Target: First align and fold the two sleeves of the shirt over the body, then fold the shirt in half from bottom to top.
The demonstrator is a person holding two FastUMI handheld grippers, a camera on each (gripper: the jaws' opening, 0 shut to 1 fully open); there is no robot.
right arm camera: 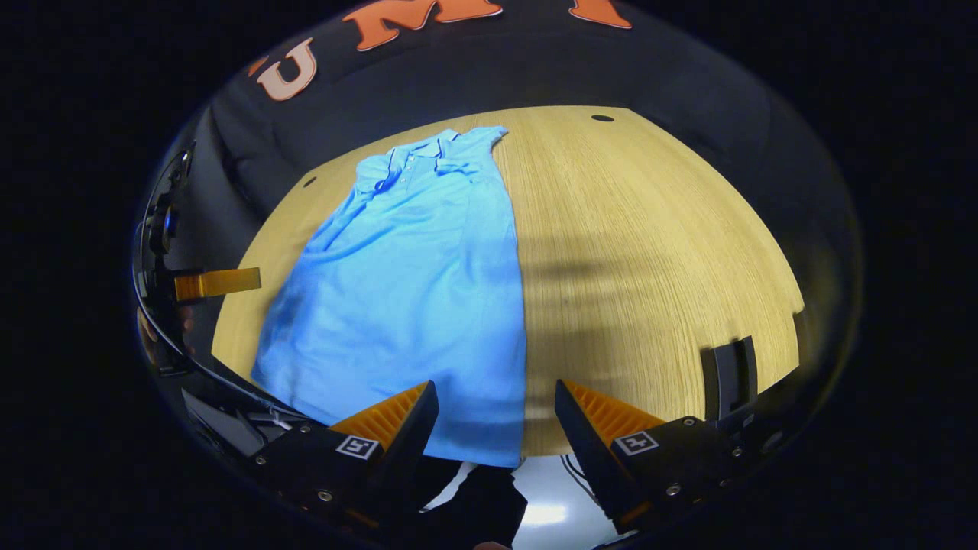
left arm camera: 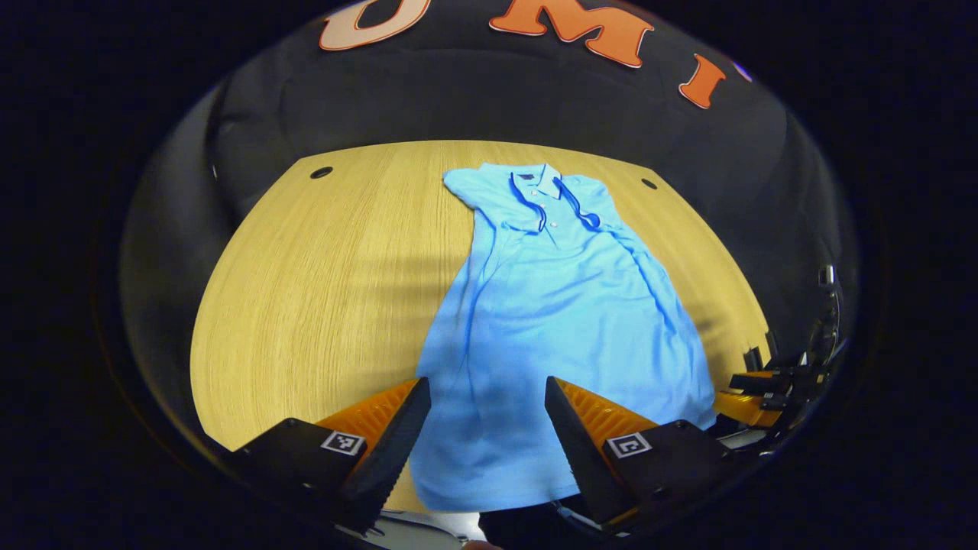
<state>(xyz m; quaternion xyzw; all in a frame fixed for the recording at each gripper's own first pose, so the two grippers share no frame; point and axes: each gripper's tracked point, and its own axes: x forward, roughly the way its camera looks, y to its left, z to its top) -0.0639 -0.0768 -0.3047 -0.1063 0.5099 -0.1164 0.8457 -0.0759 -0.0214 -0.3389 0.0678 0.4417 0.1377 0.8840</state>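
Lying flat on the wooden table point(left arm camera: 306, 290), sleeves-folded blue shirt point(left arm camera: 550, 305); both grippers' fingers wide, empty

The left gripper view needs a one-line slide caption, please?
Open left gripper above the hem of a light-blue polo shirt, sleeves folded in, on a wooden table.

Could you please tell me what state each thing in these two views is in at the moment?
shirt: flat on the table, collar at the far end, both sleeves folded in over the body, bottom half not yet folded up.
left gripper: open, fingers apart above the shirt's hem, holding nothing.
right gripper: open, holding nothing, near the hem's corner.
table: bare wood beside the shirt.
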